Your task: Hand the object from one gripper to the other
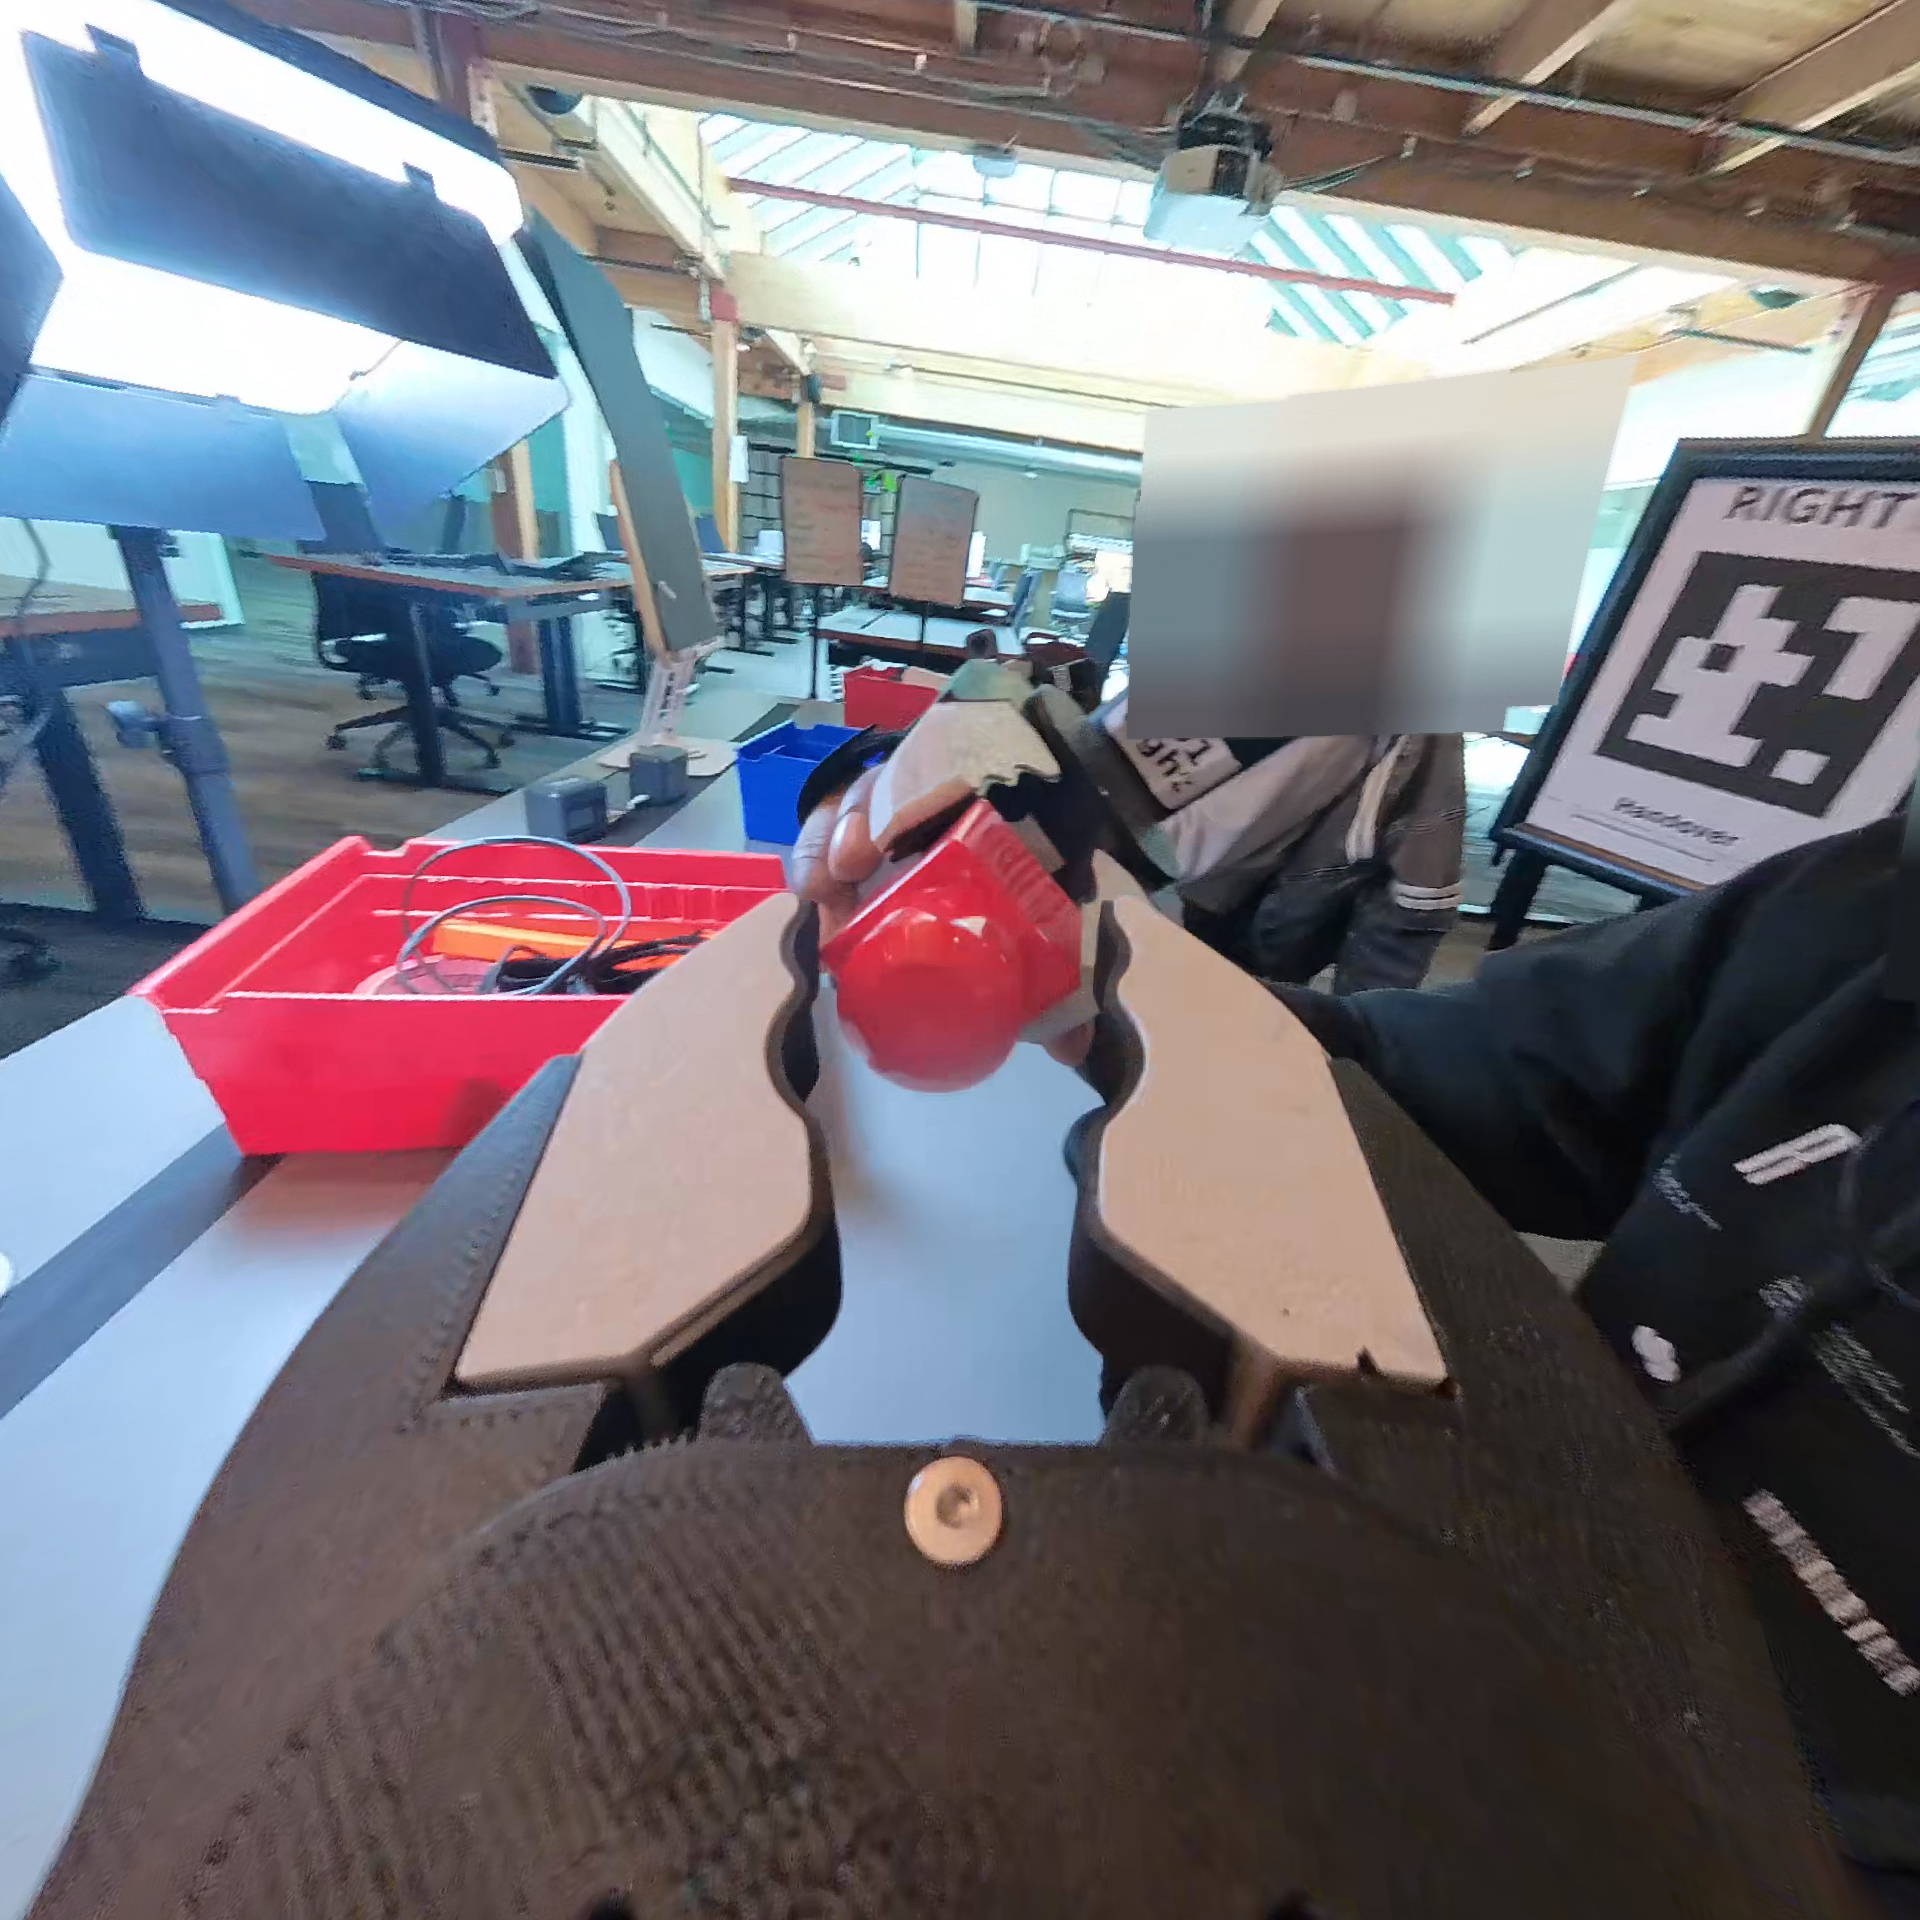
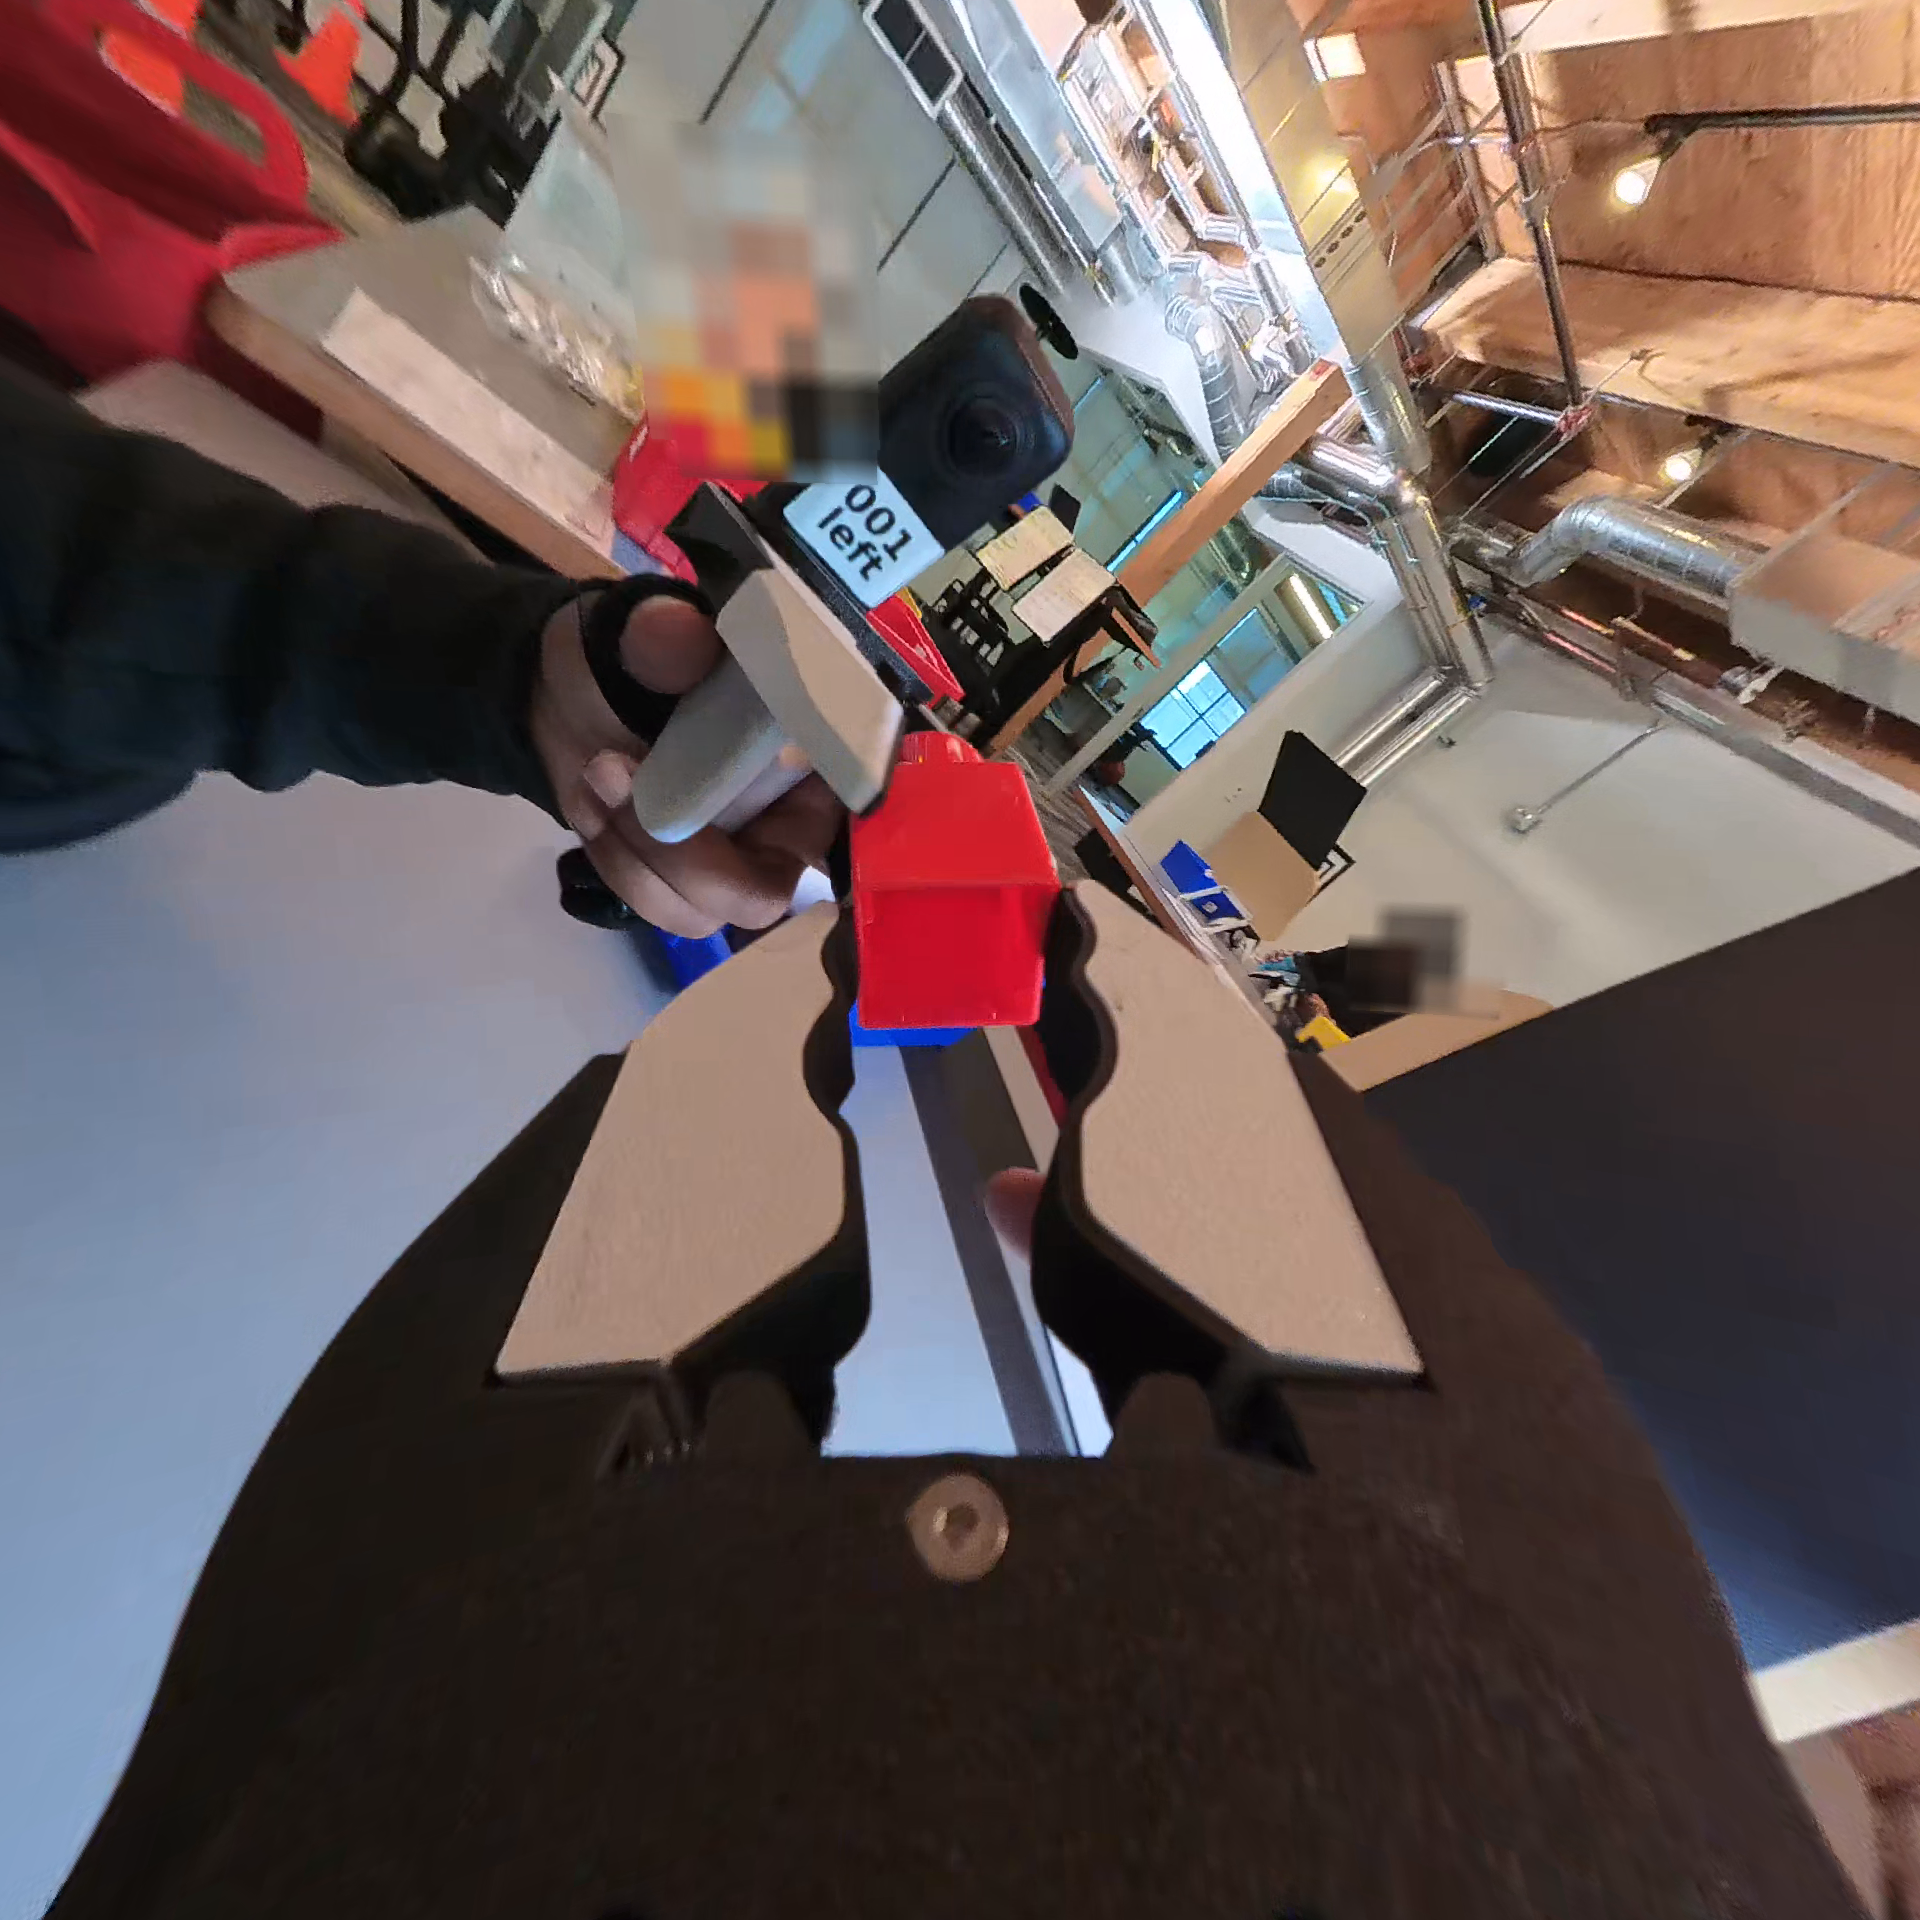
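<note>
Where both grippers meet, the red block [image 2: 951, 904] shows a round stud.

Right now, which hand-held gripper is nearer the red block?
Right, marginally: the right hand-held gripper clamps the red block by its sides; the left hand-held gripper brackets its studded end, contact unclear.

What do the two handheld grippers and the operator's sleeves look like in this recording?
Both the left gripper and the right gripper have black, ribbed printed bodies, pale grey finger plates with wavy black inner edges, and a silver screw at the centre. The left carries a black camera and a white label. Sleeves are black.
</note>
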Action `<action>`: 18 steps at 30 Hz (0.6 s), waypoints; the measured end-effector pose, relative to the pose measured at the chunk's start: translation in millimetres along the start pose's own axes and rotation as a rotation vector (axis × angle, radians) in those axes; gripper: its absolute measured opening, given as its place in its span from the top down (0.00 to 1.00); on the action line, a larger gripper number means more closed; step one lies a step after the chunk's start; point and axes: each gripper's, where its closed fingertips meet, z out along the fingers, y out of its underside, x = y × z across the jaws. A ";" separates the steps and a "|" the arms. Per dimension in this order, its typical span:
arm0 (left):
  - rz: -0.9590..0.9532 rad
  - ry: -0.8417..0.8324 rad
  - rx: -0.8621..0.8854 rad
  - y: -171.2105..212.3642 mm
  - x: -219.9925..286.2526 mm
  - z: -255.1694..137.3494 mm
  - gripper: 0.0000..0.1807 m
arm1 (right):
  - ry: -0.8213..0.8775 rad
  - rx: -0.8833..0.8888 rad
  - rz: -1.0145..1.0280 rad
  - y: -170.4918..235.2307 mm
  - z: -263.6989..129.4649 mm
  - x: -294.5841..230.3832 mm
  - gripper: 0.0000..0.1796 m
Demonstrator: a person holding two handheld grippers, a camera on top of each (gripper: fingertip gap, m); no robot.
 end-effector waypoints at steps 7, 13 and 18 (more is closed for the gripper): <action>0.142 -0.091 -0.058 4.0 -8.5 -3.0 0.73 | 0.017 -0.077 0.008 11.9 4.8 0.9 0.80; 0.246 -0.109 -0.026 -2.4 -10.1 -10.7 0.73 | -0.045 -0.006 0.283 11.1 7.0 1.6 0.77; 0.311 -0.154 -0.042 0.4 -18.6 -14.9 0.73 | -0.209 0.137 0.745 17.0 4.1 3.4 0.74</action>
